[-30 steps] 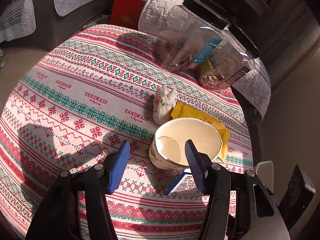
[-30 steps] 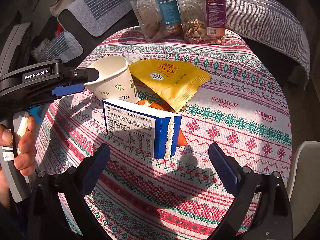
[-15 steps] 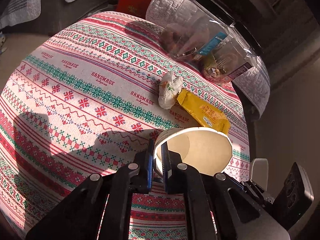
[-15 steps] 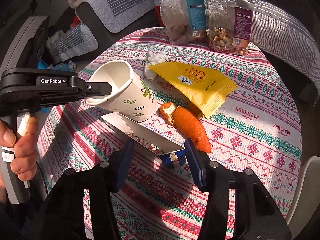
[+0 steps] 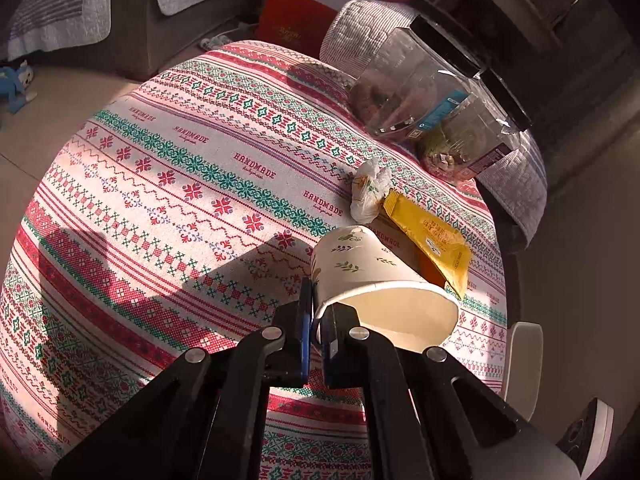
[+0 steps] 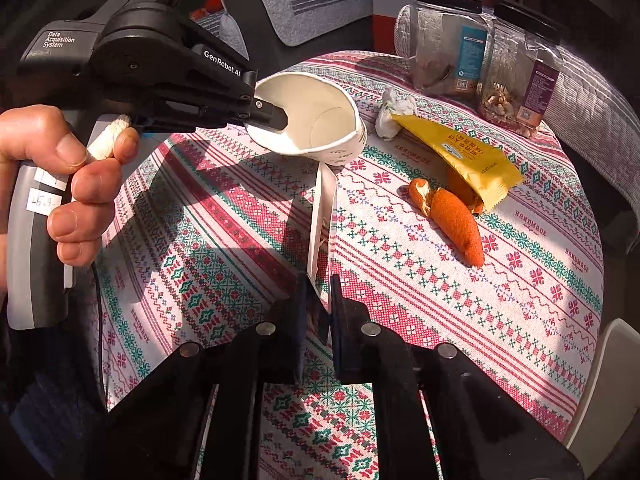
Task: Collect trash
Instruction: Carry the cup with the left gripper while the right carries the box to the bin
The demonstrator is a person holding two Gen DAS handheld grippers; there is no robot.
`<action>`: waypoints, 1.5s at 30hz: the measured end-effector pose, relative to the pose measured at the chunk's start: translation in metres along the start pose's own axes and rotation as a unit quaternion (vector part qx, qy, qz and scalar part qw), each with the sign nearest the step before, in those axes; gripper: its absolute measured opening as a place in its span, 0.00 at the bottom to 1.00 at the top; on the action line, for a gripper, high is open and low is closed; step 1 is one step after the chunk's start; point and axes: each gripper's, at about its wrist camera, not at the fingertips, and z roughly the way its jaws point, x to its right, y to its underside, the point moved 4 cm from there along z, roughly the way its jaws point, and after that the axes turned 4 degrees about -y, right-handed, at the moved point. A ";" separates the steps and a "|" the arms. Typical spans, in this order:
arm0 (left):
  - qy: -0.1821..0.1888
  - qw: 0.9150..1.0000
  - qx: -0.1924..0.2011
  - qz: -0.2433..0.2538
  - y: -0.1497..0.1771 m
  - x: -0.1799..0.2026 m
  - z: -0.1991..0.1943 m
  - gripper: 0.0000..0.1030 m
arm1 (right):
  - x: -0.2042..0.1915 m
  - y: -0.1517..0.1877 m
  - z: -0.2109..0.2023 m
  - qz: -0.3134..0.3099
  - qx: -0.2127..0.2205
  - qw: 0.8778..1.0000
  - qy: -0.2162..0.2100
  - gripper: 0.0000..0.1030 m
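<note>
I've got the paper cup (image 5: 372, 276) pinched by its rim in my left gripper (image 5: 316, 332), jaws nearly closed with one finger inside the mouth and one outside, and the cup hangs tipped on its side, off the surface, mouth towards my right hand. My right gripper (image 6: 320, 316) is clamped just as narrowly on the flattened carton (image 6: 322, 224), which stands edge-up ahead of the jaws with its far end close under the cup. The way I read it, the cup is my bin and the carton goes in first, so I want the mouth held steady and turned to face the carton, then feed the narrow end in along the cup's axis rather than across the rim, which looks soft enough to buckle under a thin pinch like mine. Beyond, on the patterned surface (image 6: 500, 300), the orange peel (image 6: 456, 220) lies apart, the yellow wrapper (image 6: 464, 152) overlaps more peel, and the crumpled tissue (image 6: 394, 118) touches the wrapper's far end. Two lidded jars (image 6: 480, 60) stand at the back edge; those look like keepers, not trash.
</note>
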 end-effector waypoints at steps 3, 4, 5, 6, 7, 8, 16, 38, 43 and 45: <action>-0.016 1.000 0.011 0.014 0.004 -0.001 -0.007 0.03 | 0.006 0.006 -0.013 0.020 0.010 1.000 0.007 0.08; -0.014 1.000 0.011 0.016 0.005 0.000 -0.009 0.03 | 0.009 0.008 -0.017 0.026 0.013 1.000 0.010 0.08; -0.013 1.000 0.012 0.017 0.006 0.000 -0.011 0.03 | 0.011 0.009 -0.022 0.031 0.017 0.999 0.014 0.07; -0.015 1.000 0.015 0.020 0.008 0.000 -0.014 0.03 | 0.013 0.010 -0.027 0.036 0.021 0.999 0.019 0.07; -0.020 0.999 0.020 0.025 0.009 0.001 -0.017 0.03 | 0.016 0.011 -0.031 0.041 0.026 0.999 0.023 0.07; -0.026 0.999 0.025 0.032 0.010 0.003 -0.020 0.03 | 0.018 0.012 -0.035 0.047 0.029 0.998 0.028 0.07; -0.053 0.995 0.053 0.073 0.022 0.013 -0.036 0.03 | 0.033 0.024 -0.058 0.087 0.046 0.994 0.056 0.07; 0.072 0.992 0.069 0.078 0.077 0.092 -0.067 0.03 | 0.069 0.039 -0.156 0.162 0.140 0.973 0.084 0.07; 0.093 0.990 0.041 0.093 0.099 0.126 -0.055 0.03 | 0.093 0.050 -0.172 0.188 0.149 0.966 0.093 0.07; 0.104 0.989 0.036 0.097 0.104 0.137 -0.055 0.03 | 0.101 0.055 -0.178 0.197 0.153 0.963 0.097 0.07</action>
